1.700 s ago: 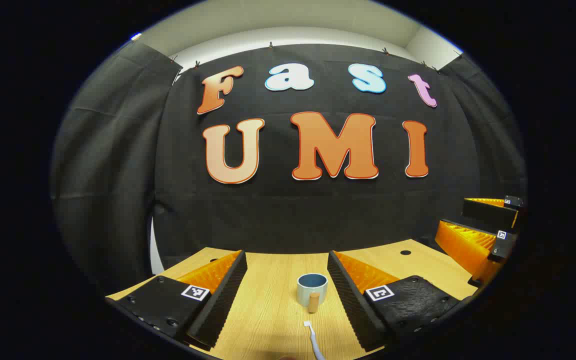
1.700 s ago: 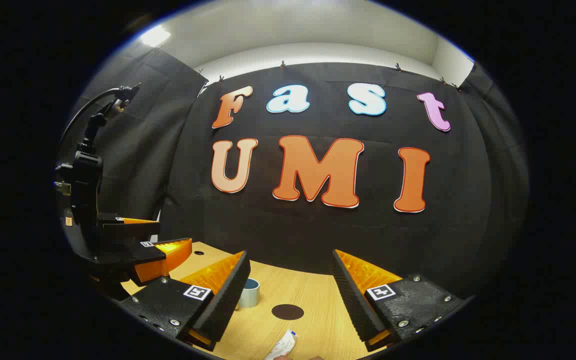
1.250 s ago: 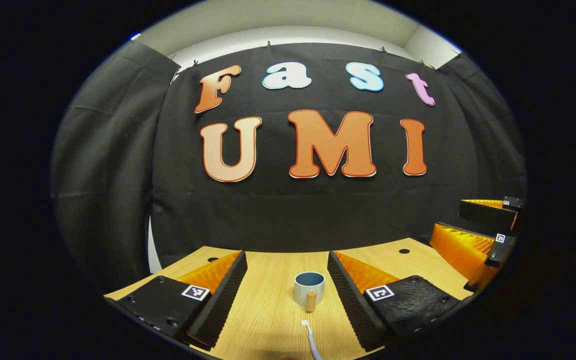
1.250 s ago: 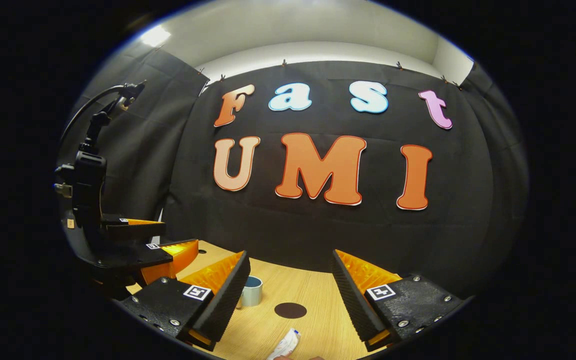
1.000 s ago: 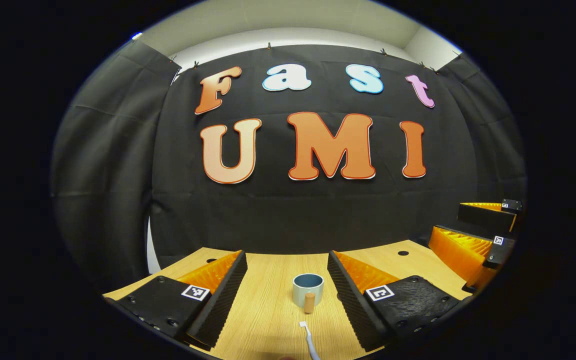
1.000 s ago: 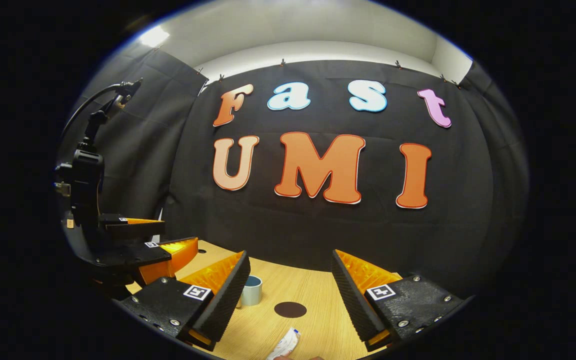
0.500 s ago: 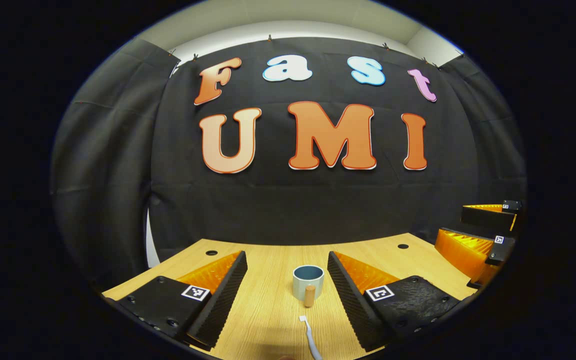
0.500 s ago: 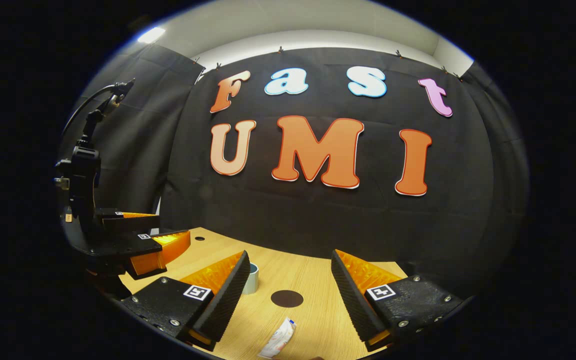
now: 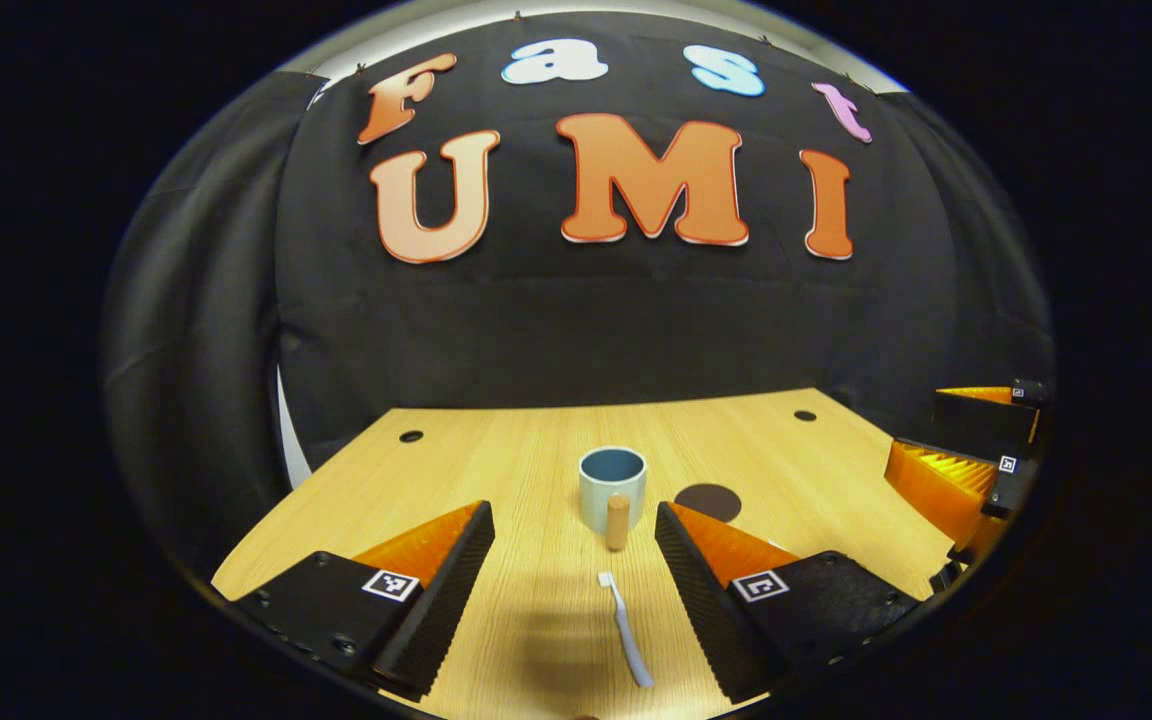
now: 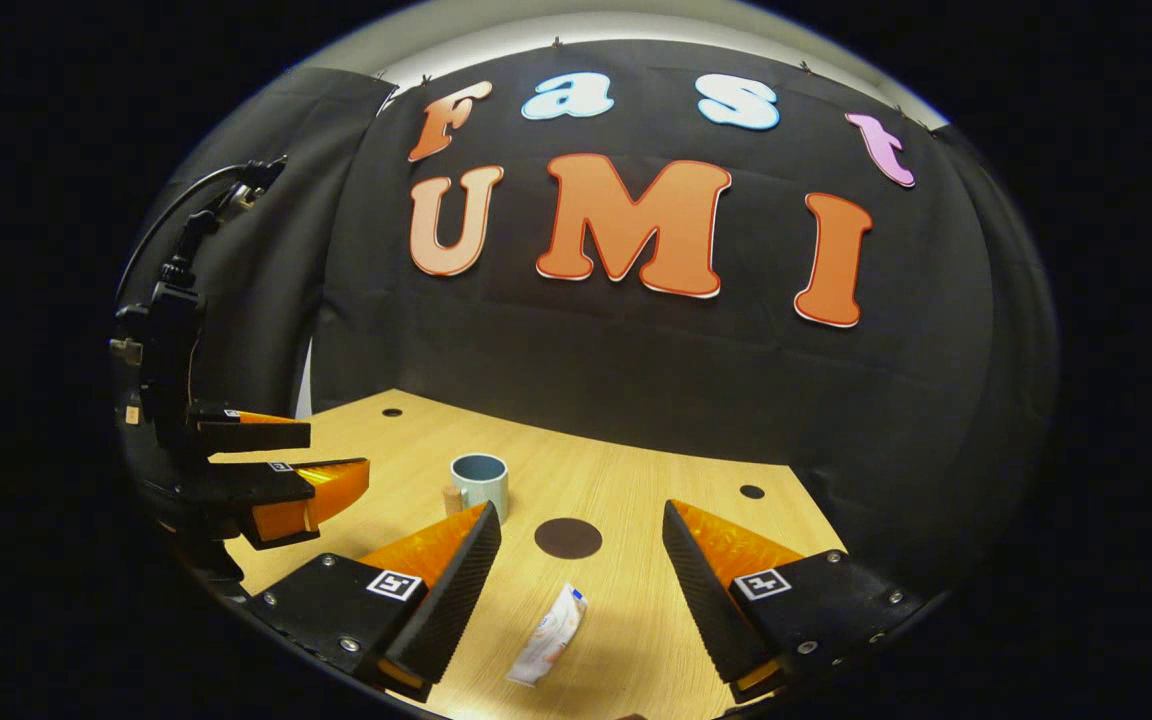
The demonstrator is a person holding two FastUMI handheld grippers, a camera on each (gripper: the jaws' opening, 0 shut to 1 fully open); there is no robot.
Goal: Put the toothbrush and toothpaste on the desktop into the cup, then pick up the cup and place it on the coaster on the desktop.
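Here, the left gripper (image 9: 574, 540) hangs with jaws spread wide above the light wooden desktop (image 9: 496, 480), holding nothing. The white toothbrush (image 9: 626, 630) lies flat between its fingers, with the pale blue cup with a wooden handle (image 9: 612, 488) just beyond. The right gripper (image 10: 581, 545), likewise wide apart and empty, frames the white toothpaste tube (image 10: 548, 634). The dark round coaster (image 10: 568, 538) lies right of the cup.

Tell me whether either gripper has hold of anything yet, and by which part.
Nothing is held. Both sets of jaws stand open: the toothbrush lies on the desktop before the left gripper, the toothpaste before the right gripper.
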